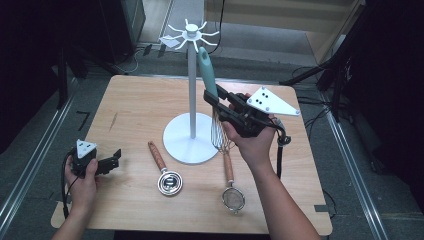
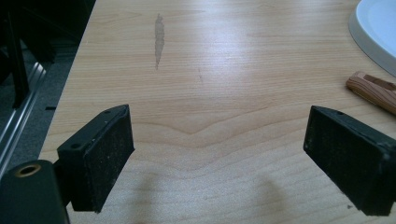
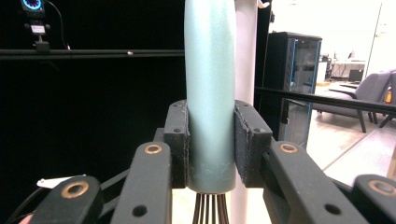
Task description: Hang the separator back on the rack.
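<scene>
Currently | right gripper (image 1: 214,98) raised beside white hook-topped stand (image 1: 192,90), clamped on teal-handled wire whisk (image 1: 209,75), held upright | left gripper (image 1: 114,161) rested low over wooden table (image 1: 130,105), jaws spread wide | no legible writing

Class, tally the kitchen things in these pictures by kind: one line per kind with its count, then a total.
Whisk: 1, teal handle, held in the right gripper
Strainer: 1
Wooden-handled tool with round metal head: 1
Hook stand: 1
Total: 4
</scene>
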`<move>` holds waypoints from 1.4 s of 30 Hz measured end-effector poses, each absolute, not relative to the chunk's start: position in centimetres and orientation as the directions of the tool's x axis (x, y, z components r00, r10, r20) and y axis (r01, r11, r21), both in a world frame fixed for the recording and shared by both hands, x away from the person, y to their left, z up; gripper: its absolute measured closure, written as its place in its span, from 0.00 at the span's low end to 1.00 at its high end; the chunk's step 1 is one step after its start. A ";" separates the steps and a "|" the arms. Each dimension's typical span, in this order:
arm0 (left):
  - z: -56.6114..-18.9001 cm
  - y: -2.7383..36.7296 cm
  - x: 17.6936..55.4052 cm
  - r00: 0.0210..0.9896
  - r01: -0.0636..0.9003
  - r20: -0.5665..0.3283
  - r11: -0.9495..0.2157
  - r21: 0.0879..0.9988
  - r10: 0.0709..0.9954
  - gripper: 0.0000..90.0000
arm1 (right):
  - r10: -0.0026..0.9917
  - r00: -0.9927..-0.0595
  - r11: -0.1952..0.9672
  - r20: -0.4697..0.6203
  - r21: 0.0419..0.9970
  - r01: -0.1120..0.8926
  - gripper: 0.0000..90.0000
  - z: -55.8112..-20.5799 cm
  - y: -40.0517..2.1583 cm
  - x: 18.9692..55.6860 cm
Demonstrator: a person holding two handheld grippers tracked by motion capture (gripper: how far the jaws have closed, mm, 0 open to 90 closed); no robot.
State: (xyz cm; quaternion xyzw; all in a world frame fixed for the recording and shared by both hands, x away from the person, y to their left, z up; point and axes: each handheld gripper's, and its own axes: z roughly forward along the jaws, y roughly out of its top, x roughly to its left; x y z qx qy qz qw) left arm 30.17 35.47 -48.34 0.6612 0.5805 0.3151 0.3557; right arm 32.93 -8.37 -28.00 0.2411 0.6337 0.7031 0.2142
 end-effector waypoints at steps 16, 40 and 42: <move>-48.3 35.4 30.2 0.127 0.547 0.005 -0.074 0.834 0.992 0.10 | 0.636 -0.769 -0.084 0.070 0.996 0.021 0.79 -27.6 -7.4 32.9; -48.3 35.5 30.2 0.130 0.544 0.002 -0.073 0.836 0.992 0.10 | 0.654 -0.751 -0.096 0.091 0.995 0.037 0.69 -27.8 -7.3 33.3; -48.3 35.5 30.1 0.132 0.544 0.003 -0.075 0.836 0.991 0.10 | 0.655 -0.750 -0.095 0.088 0.995 0.034 0.69 -27.8 -7.5 33.4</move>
